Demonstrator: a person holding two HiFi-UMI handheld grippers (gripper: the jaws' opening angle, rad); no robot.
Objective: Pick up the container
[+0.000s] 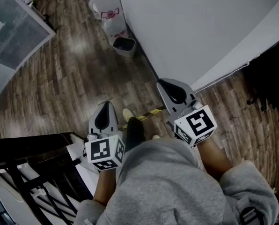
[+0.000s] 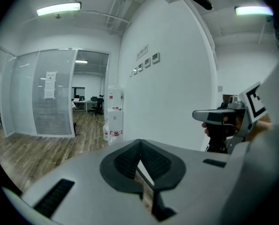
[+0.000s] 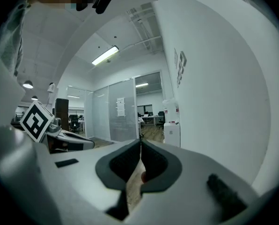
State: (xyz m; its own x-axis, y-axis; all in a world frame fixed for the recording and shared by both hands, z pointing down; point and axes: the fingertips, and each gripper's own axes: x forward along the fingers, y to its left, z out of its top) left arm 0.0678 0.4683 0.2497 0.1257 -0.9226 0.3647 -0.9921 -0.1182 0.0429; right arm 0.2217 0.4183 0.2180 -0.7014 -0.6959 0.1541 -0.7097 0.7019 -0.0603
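Both grippers are held out over a wood floor [image 1: 74,78], each with its jaws shut and nothing between them. In the head view my left gripper [image 1: 106,104] is at lower centre and my right gripper [image 1: 162,83] is beside the white wall [image 1: 195,27]. A small grey bin [image 1: 124,46] stands on the floor at the foot of that wall, well ahead of both grippers. In the left gripper view the jaws [image 2: 139,142] meet in a closed line, and in the right gripper view the jaws [image 3: 140,142] do the same. Neither gripper view shows the bin.
A white cabinet [image 1: 106,6] stands beyond the bin and shows again as a white cabinet [image 2: 114,114]. A glass partition [image 1: 15,27] runs along the left. A black metal frame [image 1: 32,172] sits at lower left. Yellow-black tape [image 1: 151,111] crosses the floor by the person's shoes.
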